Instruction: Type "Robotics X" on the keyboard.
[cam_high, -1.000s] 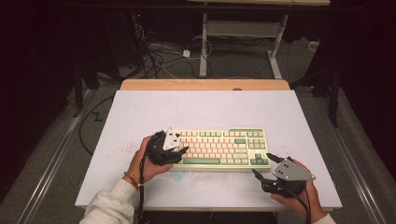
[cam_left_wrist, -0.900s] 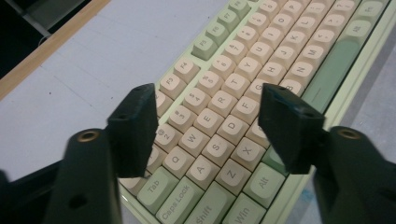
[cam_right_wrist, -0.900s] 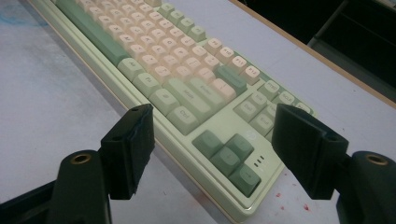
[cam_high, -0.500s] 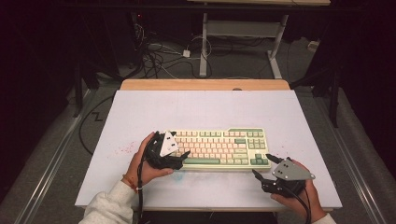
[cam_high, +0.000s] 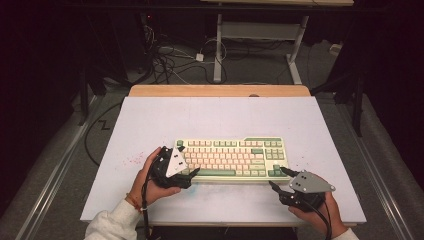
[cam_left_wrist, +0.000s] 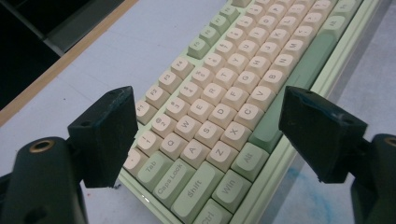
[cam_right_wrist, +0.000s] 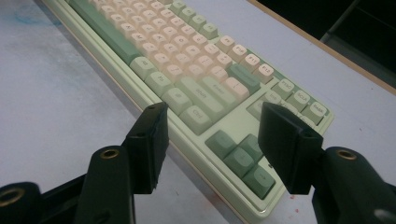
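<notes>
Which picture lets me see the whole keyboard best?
The high view: the whole keyboard lies flat on the white table, every edge visible. The left gripper view gives a close look at its letter end, Tab and Shift readable. The right gripper view shows its arrow-key corner.

Both sets of jaws have shifted

At lower left of the high view, we see our left hand-held gripper (cam_high: 192, 172) with jaws that have opened wide, straddling the keyboard's (cam_high: 235, 157) left corner without pressing it; at lower right, our right hand-held gripper (cam_high: 280, 179) has just been closing its jaws about the near right corner.
</notes>
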